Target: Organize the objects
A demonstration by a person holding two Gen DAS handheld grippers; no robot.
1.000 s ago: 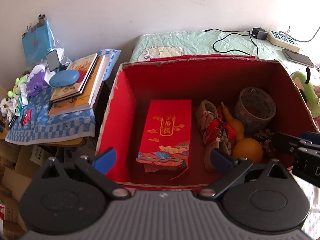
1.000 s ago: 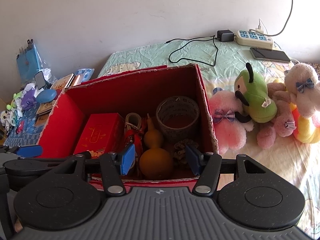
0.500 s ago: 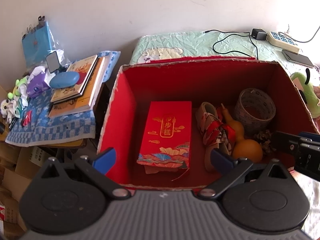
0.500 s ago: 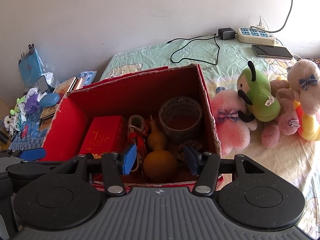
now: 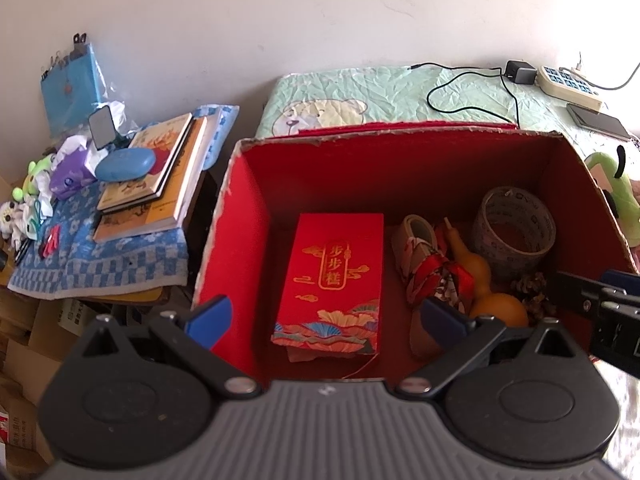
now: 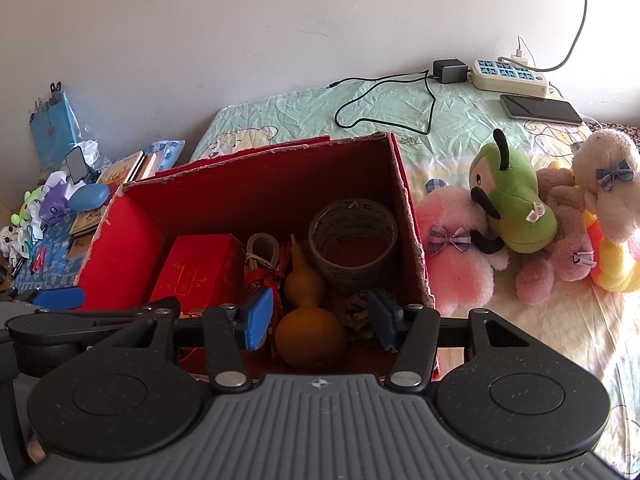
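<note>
Ahead of the right claw (image 6: 320, 322) sits the open box (image 6: 412, 240) on the bed (image 6: 440, 120), holding a gourd (image 6: 310, 336), tape roll (image 6: 352, 240) and gift packet (image 6: 200, 268). Plush toys (image 6: 516, 208) lie right of it, stacked books (image 5: 160, 184) on the bench (image 5: 100, 268) left.

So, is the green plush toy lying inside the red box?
No, the green plush toy lies on the bed sheet outside the red box, among the other plush toys to the right of it.

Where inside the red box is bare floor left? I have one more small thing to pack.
The back strip of the red box, behind the red packet, is bare. The right half is crowded: shoe, gourd, tape roll.
</note>
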